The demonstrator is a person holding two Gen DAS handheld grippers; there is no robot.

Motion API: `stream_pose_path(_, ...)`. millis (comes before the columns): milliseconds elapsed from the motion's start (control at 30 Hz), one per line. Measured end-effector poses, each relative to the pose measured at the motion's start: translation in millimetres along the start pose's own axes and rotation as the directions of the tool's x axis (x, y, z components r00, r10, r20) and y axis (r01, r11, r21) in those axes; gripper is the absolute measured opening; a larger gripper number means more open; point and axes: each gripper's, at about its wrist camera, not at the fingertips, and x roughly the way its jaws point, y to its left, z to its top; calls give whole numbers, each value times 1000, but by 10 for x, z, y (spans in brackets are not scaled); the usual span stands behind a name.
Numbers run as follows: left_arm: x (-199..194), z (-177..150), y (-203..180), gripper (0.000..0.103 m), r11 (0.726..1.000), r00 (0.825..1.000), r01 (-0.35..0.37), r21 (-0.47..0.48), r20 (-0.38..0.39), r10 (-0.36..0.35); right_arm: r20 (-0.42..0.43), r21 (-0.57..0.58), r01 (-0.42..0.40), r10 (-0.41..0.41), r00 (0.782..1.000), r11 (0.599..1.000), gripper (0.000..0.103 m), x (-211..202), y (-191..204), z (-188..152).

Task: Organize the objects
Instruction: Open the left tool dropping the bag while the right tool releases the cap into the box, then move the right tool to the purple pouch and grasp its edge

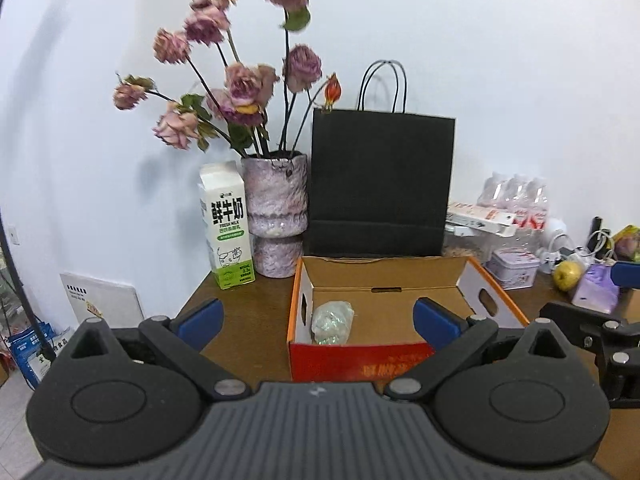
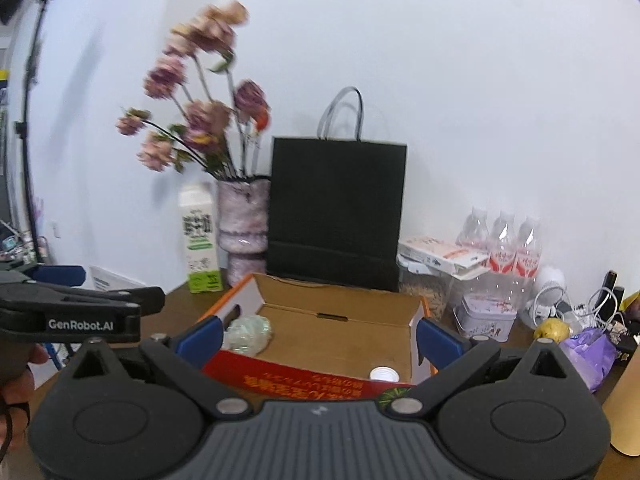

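An open cardboard box (image 1: 400, 360) with a red front and orange rim stands on the brown table, seen also as the box (image 2: 340, 332) in the right wrist view. A pale green crumpled wrap (image 1: 333, 322) lies in its left corner, the same wrap (image 2: 250, 334) showing from the right. A white bottle cap (image 2: 384, 374) peeks up at the box's near right. My left gripper (image 1: 318, 320) is open above the box front, nothing between its blue pads. My right gripper (image 2: 320, 338) is open too, holding nothing, and appears at the right edge (image 1: 612, 320) of the left view.
A milk carton (image 1: 227, 226), a vase of dried roses (image 1: 276, 216) and a black paper bag (image 1: 380, 184) stand behind the box. Water bottles (image 2: 500, 244), a small tin (image 2: 486, 316), a yellow-green fruit (image 1: 567, 275), a purple bag (image 2: 588, 354) and cables crowd the right. A hand holds the left gripper's body (image 2: 72, 312).
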Motion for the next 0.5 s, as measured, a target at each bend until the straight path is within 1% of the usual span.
stream_pose_path(200,-530,-328,105,103,1000,999,2,14,47,-2,42,-19,0,1,999,1000,103,-496,207,-231)
stream_pose_path(367,-824,-576,190,103,1000,998,-9,9,57,8,39,-19,-19,20,999,1000,103,-764,327,-509)
stream_pose_path(500,-1025,-774,211,103,999,997,-26,27,79,24,37,-9,-25,25,999,1000,103,-923,401,-751)
